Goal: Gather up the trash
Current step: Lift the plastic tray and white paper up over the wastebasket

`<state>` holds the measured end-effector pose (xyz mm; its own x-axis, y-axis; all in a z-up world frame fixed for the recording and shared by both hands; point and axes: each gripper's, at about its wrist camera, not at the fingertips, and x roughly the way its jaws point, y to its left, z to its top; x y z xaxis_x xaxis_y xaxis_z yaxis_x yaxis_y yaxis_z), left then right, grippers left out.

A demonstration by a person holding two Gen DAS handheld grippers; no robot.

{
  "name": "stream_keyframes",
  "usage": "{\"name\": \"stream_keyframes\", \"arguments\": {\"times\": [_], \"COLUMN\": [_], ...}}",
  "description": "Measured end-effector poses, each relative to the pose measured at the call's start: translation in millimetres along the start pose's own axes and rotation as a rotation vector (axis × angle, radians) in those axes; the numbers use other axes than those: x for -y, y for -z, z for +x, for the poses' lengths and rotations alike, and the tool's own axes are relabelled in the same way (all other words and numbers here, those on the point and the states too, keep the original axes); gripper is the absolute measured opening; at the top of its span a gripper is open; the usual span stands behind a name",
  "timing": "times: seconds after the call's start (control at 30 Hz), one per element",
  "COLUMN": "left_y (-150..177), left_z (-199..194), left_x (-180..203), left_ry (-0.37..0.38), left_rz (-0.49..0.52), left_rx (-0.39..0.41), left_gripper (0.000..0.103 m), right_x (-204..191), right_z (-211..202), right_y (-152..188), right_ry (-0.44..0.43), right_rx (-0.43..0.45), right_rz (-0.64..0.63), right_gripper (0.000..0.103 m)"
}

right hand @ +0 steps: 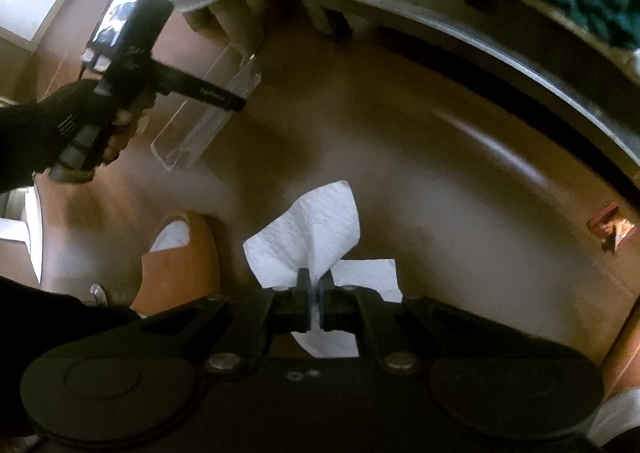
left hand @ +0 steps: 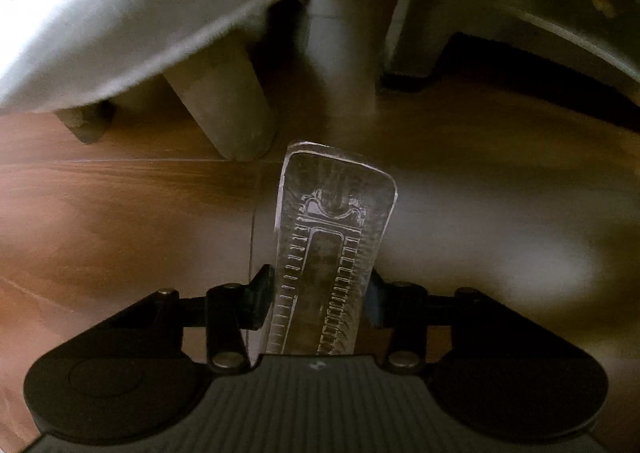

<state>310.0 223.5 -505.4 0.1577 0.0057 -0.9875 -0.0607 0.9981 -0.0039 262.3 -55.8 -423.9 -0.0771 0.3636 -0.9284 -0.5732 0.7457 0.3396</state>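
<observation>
The left gripper (left hand: 320, 293) points down at the wooden floor (left hand: 120, 213) and has a clear plastic tray (left hand: 332, 245) between its jaws; the two black pads sit against the tray's long sides, so it is clenched on it. The tray runs forward from the jaws, its ridged face up and its rounded far end over a seam in the boards. In the right wrist view the same tray (right hand: 208, 113) hangs slanted below the left gripper (right hand: 236, 103), clear of the floor, and a hand (right hand: 116, 133) in a dark sleeve grips the handle. Beyond the tray stand pale furniture legs (left hand: 236, 113) under a white cloth (left hand: 140, 13). The right gripper (right hand: 316, 289) is clamped tight on a white paper towel (right hand: 316, 229), which is pinched in a narrow fold between the pads and spreads out in front of and below the jaws. Left of the towel lies a tan slipper (right hand: 180, 265) on the floor. Far right, near the base of a long curved edge (right hand: 540, 81), lies a small crumpled reddish wrapper (right hand: 610, 227), well apart from both grippers.
</observation>
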Motion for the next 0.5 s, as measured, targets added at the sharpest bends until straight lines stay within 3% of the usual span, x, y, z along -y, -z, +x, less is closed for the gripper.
{"name": "stream_keyframes", "arguments": {"times": [0.2, 0.5], "left_y": [3.8, 3.2], "left_z": [-79.7, -250.4], "left_x": [-2.9, 13.9], "left_ry": [0.018, -0.009], "left_rz": [-0.006, 0.030], "left_rx": [0.058, 0.285], "left_gripper": [0.044, 0.044], "right_x": [-11.5, -40.2], "right_z": [-44.8, -164.2], "right_y": [-4.6, 6.4], "right_ry": [0.004, 0.025], "right_rx": [0.112, 0.356], "right_rz": [-0.004, -0.028], "right_gripper": [0.004, 0.004]}}
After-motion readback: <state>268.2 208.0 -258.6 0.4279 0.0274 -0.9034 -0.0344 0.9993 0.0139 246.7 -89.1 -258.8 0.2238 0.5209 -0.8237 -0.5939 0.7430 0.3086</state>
